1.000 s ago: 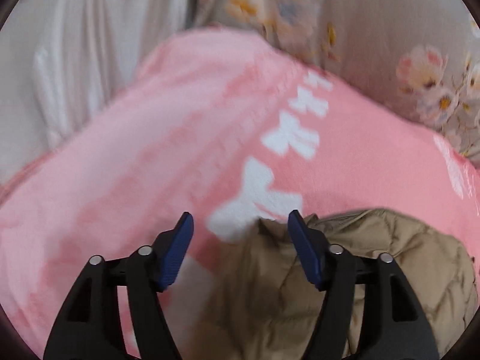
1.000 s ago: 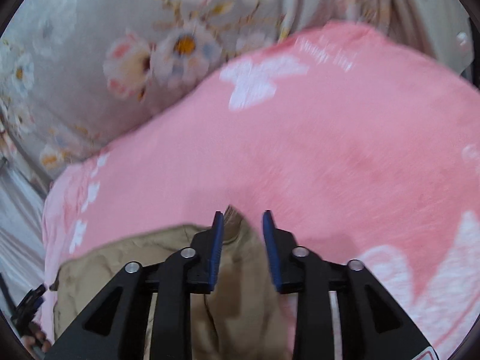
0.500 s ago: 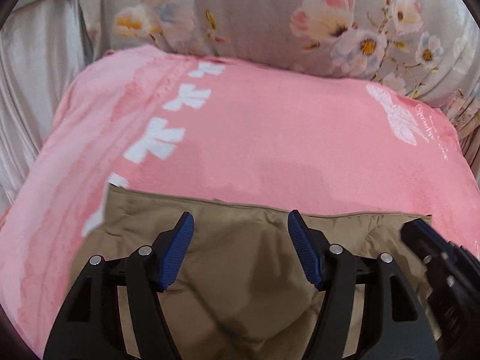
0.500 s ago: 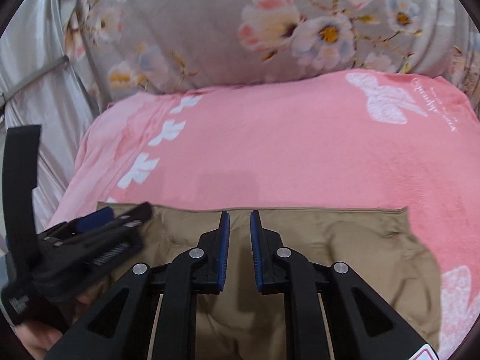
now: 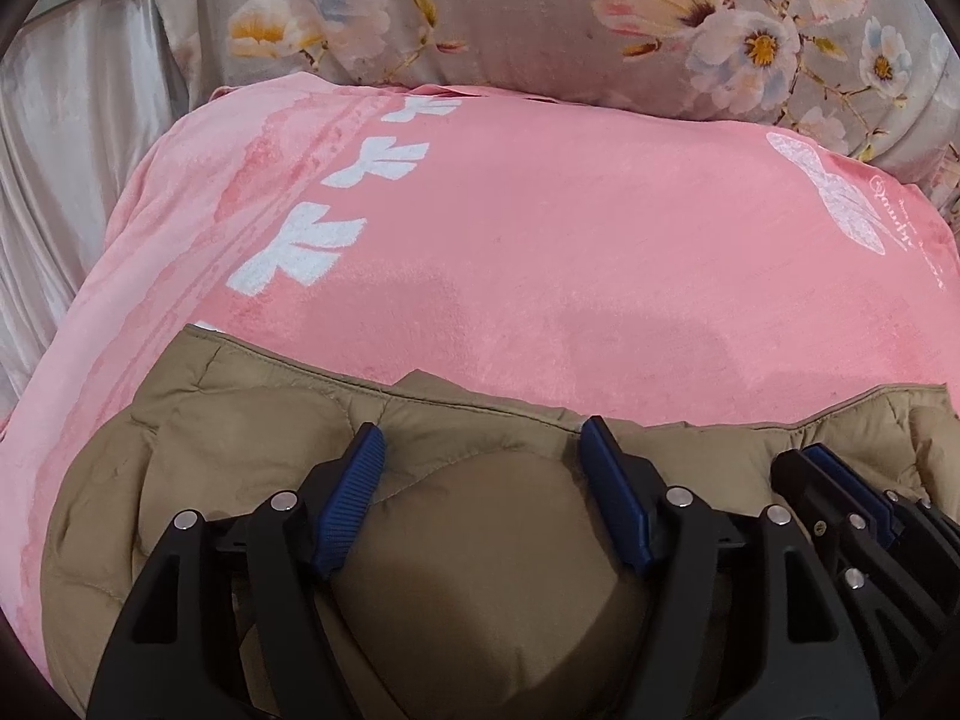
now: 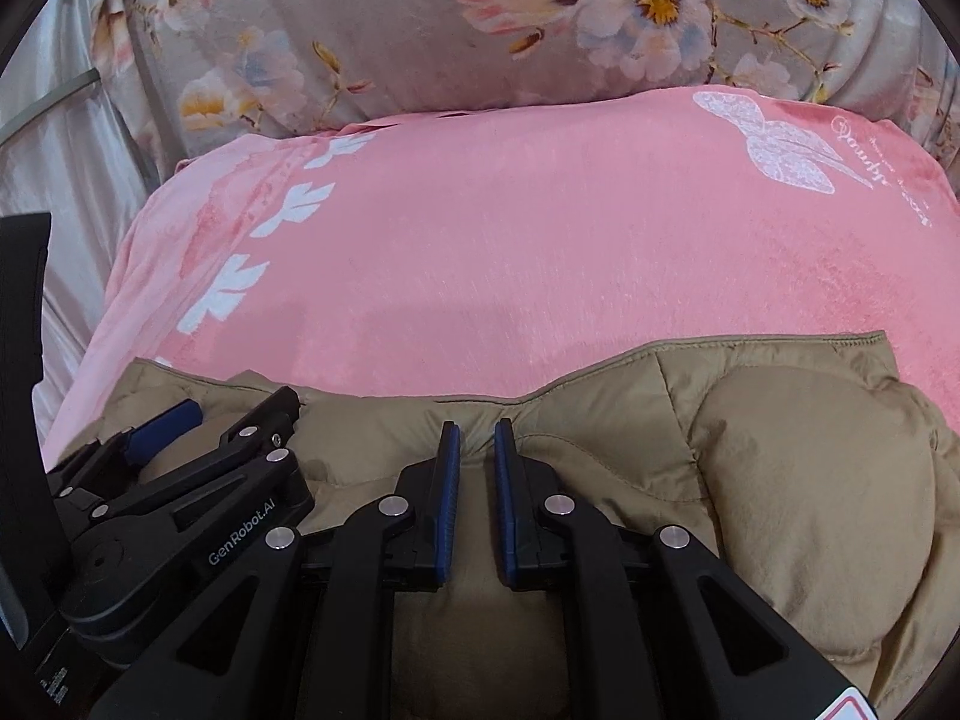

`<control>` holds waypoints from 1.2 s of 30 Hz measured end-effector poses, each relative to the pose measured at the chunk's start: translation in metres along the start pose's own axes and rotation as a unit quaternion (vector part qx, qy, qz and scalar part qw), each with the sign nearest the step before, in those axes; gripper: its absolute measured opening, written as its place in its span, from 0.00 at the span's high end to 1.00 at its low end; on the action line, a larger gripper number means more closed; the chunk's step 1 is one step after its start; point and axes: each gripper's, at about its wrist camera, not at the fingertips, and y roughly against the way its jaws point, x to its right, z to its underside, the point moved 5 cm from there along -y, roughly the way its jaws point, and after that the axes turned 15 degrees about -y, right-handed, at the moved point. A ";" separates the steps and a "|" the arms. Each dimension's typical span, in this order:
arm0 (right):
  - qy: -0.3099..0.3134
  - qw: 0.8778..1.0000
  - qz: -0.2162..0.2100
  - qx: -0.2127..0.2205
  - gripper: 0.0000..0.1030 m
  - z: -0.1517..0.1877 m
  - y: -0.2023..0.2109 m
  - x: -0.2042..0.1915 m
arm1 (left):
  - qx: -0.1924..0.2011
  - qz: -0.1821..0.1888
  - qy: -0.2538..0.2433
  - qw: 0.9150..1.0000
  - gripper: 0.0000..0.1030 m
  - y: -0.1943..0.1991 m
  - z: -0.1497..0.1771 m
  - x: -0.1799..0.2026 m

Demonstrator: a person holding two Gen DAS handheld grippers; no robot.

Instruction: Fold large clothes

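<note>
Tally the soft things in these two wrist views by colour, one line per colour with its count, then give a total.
Tan: 1, the quilted jacket
Pink: 1, the blanket under it
Grey floral: 1, the bedding behind the blanket
Pale grey: 1, the plain cloth at the left
Total: 4

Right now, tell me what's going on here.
A person is working a tan puffer jacket spread on a pink blanket, with a two-finger claw in each hand. The right claw is closing, its blue pads nearly together on a pinch of fabric near the jacket's top edge. The left claw stands wide and is opening, straddling a puffed panel of the jacket. A floral pillow lies beyond the blanket. No fold shows yet.
</note>
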 end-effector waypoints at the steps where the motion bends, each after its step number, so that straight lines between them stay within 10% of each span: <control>1: 0.003 1.000 0.003 0.002 0.92 0.001 -0.001 0.000 | 0.001 -0.002 -0.001 1.000 0.36 -0.001 0.000 0.000; 36: -0.015 1.000 -0.014 0.014 0.87 0.007 0.019 0.010 | 0.000 0.003 -0.006 1.000 0.34 0.012 0.015 -0.008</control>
